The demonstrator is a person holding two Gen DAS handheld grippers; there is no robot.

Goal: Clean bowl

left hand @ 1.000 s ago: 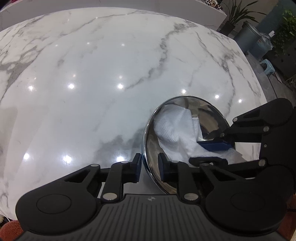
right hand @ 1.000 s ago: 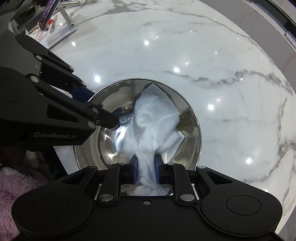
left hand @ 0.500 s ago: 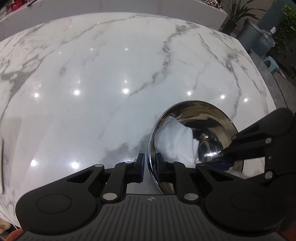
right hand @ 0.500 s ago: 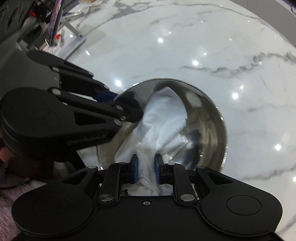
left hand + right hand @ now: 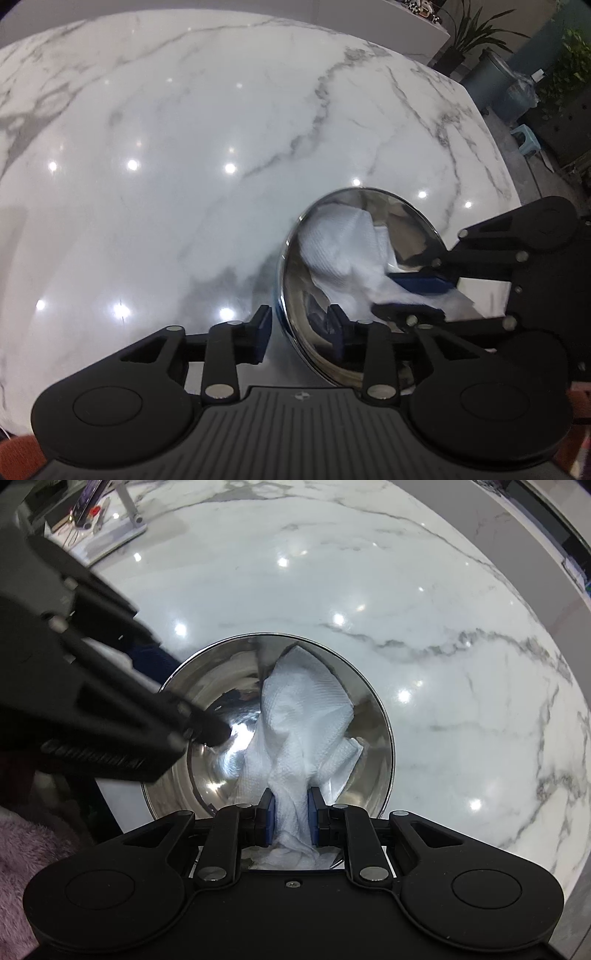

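A shiny steel bowl [image 5: 410, 240] stands on the white marble table [image 5: 184, 147]; it also shows in the right wrist view [image 5: 221, 686]. My left gripper [image 5: 300, 334] straddles the bowl's near rim, one finger outside and one inside, with a gap to the rim on both sides. My right gripper [image 5: 289, 821] is shut on a white paper towel [image 5: 303, 716] that lies pressed inside the bowl. In the left wrist view the towel [image 5: 343, 243] covers the bowl's left inner wall and the right gripper [image 5: 413, 295] comes in from the right.
A stand with small items [image 5: 107, 520] sits at the table's far left corner in the right wrist view. A pink fluffy cloth [image 5: 33, 849] lies at lower left. Beyond the table's right edge stand bins and plants [image 5: 498, 81].
The left gripper's jaws have widened around the bowl's rim after being tight on it. The right gripper swept the towel around inside the bowl and back; the bowl tilted and shifted.
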